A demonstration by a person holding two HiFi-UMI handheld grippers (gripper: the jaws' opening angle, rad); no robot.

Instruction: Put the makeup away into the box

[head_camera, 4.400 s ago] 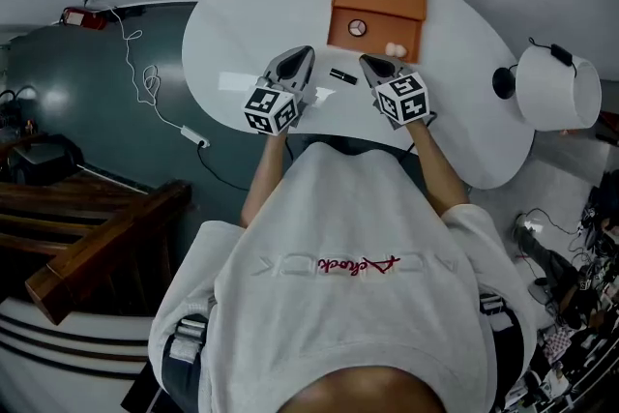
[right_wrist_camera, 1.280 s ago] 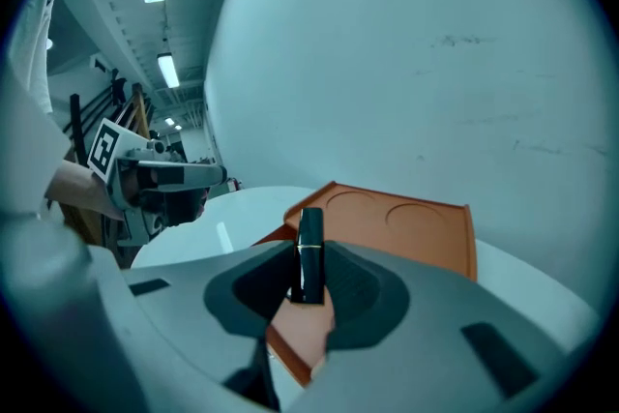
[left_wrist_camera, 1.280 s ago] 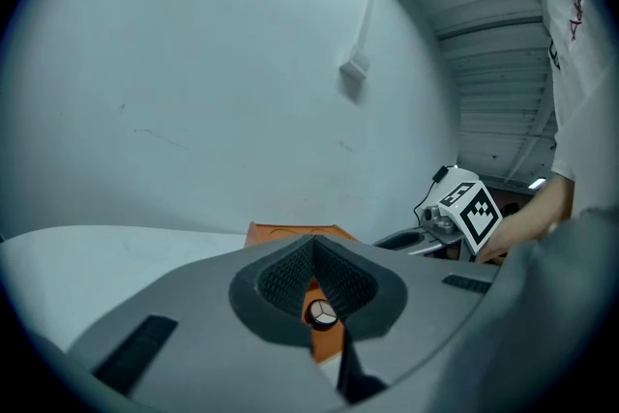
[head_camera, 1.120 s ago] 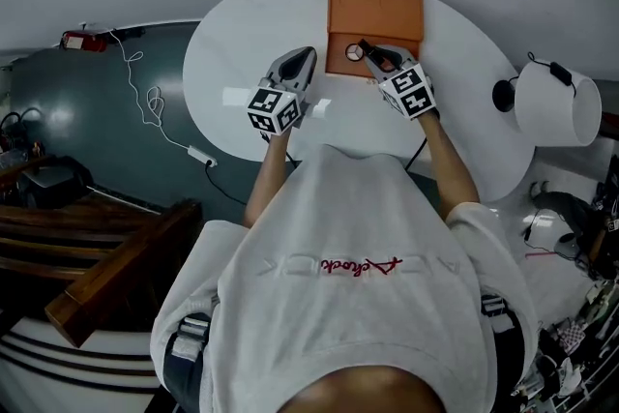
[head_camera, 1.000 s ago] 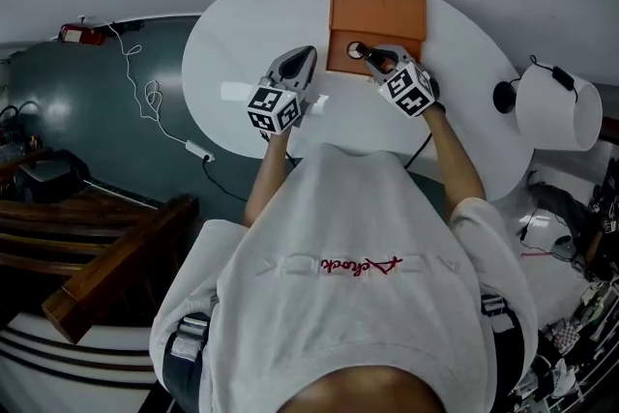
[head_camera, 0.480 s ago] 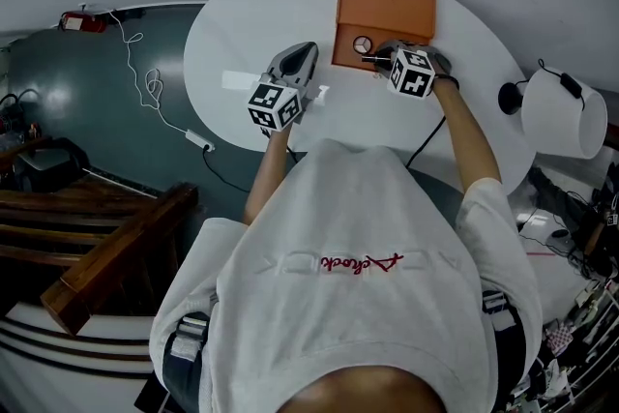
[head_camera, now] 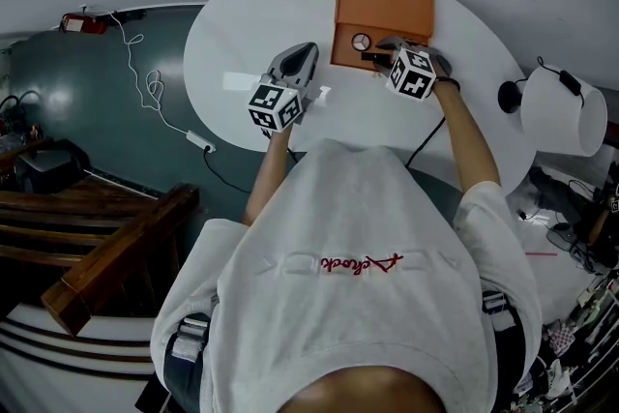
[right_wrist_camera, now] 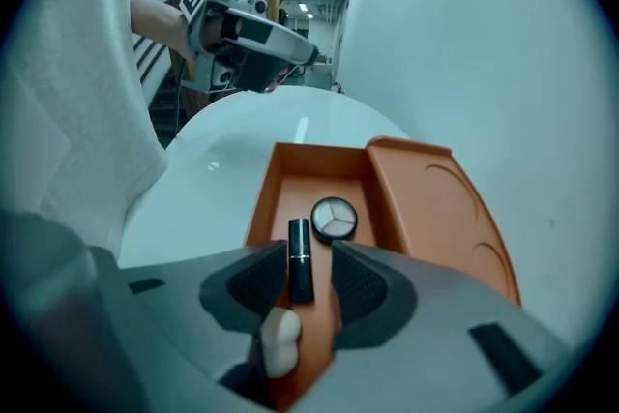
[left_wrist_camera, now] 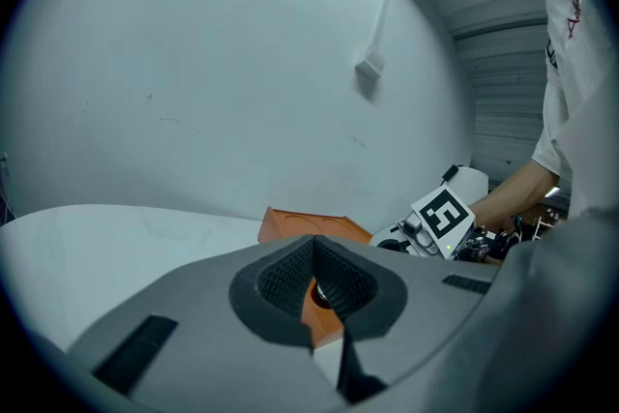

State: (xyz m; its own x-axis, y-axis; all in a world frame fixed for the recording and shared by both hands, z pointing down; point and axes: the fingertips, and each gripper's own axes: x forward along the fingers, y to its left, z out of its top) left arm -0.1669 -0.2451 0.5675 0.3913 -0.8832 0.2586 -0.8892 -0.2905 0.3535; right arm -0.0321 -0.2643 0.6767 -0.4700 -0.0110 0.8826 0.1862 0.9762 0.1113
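The orange box [head_camera: 348, 61] lies open on the white table, its lid [head_camera: 383, 3] folded back. Inside are a round compact [right_wrist_camera: 335, 219], a black lipstick [right_wrist_camera: 300, 268] and a pale sponge [right_wrist_camera: 280, 339]. My right gripper [right_wrist_camera: 302, 254] points down into the box; its jaws have just been opening and stand open. The lipstick lies between them on the box floor, with a gap at the right pad. In the head view the right gripper [head_camera: 385, 50] is at the box's near right part. My left gripper [head_camera: 306, 53] hovers left of the box, shut and holding nothing.
The oval white table [head_camera: 242, 24] ends close on the person's side. A small white piece [head_camera: 320, 95] lies by the left gripper. A white drum-shaped lamp [head_camera: 561, 97] stands at the right. A cable [head_camera: 145, 82] trails over the dark floor at the left.
The right gripper sank and rolled over the box's right part, and its jaws widened around the lipstick, which now lies in the box. The left gripper stayed still.
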